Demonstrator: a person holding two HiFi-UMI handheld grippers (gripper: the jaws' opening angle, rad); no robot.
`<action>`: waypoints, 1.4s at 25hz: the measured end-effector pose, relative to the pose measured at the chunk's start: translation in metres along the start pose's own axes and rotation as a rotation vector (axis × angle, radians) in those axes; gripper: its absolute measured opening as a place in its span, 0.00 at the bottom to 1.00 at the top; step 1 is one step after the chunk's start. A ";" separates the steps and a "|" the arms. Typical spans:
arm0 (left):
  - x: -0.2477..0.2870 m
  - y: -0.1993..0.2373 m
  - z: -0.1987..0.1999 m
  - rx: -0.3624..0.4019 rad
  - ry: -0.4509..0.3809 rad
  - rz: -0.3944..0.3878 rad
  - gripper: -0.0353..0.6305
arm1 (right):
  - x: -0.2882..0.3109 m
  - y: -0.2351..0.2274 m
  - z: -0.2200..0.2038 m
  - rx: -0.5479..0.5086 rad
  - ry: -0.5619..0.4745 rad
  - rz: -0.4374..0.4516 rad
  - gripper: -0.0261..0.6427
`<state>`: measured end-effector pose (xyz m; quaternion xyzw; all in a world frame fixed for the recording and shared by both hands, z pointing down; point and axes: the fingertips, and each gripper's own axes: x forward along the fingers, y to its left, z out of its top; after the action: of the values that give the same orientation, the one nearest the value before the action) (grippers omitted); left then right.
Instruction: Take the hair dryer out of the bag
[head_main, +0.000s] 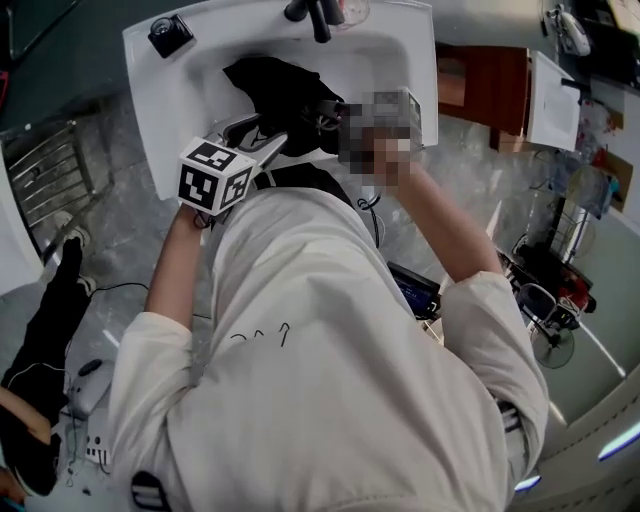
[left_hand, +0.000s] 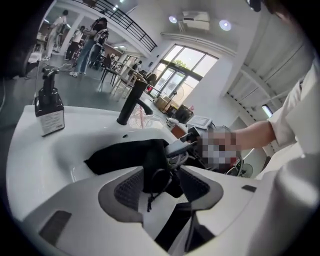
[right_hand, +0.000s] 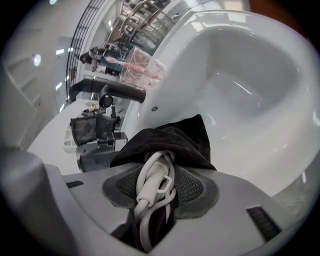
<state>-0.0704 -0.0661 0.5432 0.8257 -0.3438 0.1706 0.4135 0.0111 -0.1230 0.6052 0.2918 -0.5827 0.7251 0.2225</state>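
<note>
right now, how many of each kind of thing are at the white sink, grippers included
black fabric bag: 1
white coiled cord: 1
tall black faucet: 1
dark pump bottle: 1
clear cup holding something pink: 1
grippers: 2, left gripper, right gripper
total: 7

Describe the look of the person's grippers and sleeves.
Both the left gripper and right gripper have smooth white shells with dark grey, textured pads. The left carries a white cube with black square markers. The sleeves are short and cream.
</note>
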 end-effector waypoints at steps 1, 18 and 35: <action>-0.003 0.000 0.000 -0.005 0.000 0.010 0.43 | 0.001 0.002 0.001 0.042 -0.037 0.025 0.29; 0.014 0.008 -0.016 -0.306 -0.024 -0.092 0.18 | 0.030 0.023 -0.011 0.168 -0.203 0.044 0.30; 0.018 -0.029 -0.061 0.167 0.293 -0.219 0.12 | 0.025 0.013 0.001 0.238 -0.126 0.097 0.30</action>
<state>-0.0369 -0.0127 0.5737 0.8559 -0.1726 0.2707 0.4053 -0.0156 -0.1274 0.6136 0.3326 -0.5187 0.7793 0.1138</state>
